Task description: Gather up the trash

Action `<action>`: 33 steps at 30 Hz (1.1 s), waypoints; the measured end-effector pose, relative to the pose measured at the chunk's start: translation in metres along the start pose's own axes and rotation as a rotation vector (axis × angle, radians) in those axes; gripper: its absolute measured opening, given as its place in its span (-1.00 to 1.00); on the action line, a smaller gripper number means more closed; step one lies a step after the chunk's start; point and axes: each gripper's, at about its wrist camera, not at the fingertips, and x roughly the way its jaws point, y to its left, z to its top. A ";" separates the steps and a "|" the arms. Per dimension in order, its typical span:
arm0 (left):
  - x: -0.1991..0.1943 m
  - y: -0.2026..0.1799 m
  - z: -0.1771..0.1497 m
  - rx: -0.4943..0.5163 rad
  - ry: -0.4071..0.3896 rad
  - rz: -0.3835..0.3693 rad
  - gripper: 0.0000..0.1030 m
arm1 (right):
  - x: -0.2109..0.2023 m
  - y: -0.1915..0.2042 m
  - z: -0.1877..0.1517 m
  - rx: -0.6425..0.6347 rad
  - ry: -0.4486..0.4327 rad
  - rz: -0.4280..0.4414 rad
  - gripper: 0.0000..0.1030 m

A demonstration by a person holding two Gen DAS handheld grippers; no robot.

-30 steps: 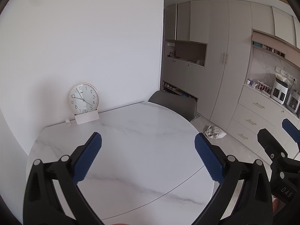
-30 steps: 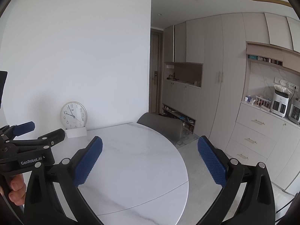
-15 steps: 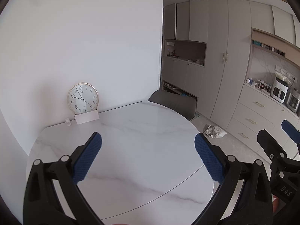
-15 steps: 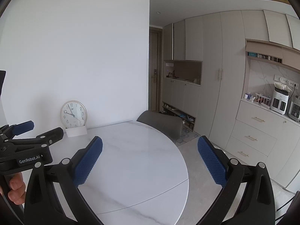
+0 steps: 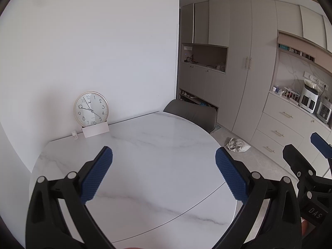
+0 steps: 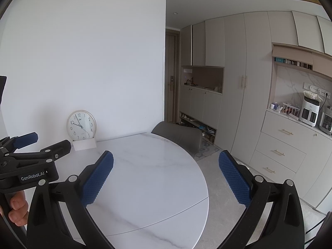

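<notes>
A crumpled pale piece of trash point(image 5: 237, 144) lies on the floor beyond the table's right edge, in front of the drawers; it shows only in the left wrist view. My left gripper point(image 5: 164, 174) is open and empty, held above the white marble table point(image 5: 149, 145). My right gripper point(image 6: 166, 176) is open and empty too, above the same table point(image 6: 149, 166). The right gripper also shows at the right edge of the left wrist view point(image 5: 307, 151), and the left gripper shows at the left of the right wrist view point(image 6: 41, 143).
A round clock point(image 5: 91, 109) leans on the wall at the table's back with a white card point(image 5: 95, 130) and a tiny bottle point(image 5: 74, 134). A grey chair point(image 5: 192, 115) stands behind the table. Cabinets and drawers point(image 6: 278, 147) with appliances line the right wall.
The right wrist view has tilted slightly upward. The left gripper has barely moved. Both grippers stay open.
</notes>
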 end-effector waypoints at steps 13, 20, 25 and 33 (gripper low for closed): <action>0.002 0.004 0.001 0.012 -0.001 -0.015 0.85 | -0.001 0.000 0.000 -0.004 0.000 0.002 0.96; 0.002 0.005 0.001 0.011 -0.002 -0.014 0.85 | -0.001 0.000 -0.001 -0.004 0.001 0.003 0.96; 0.002 0.005 0.001 0.013 -0.002 -0.015 0.85 | -0.001 -0.001 0.000 -0.005 0.000 0.002 0.96; 0.002 0.005 0.001 0.020 0.000 -0.021 0.85 | -0.003 -0.005 0.001 -0.004 0.004 0.001 0.96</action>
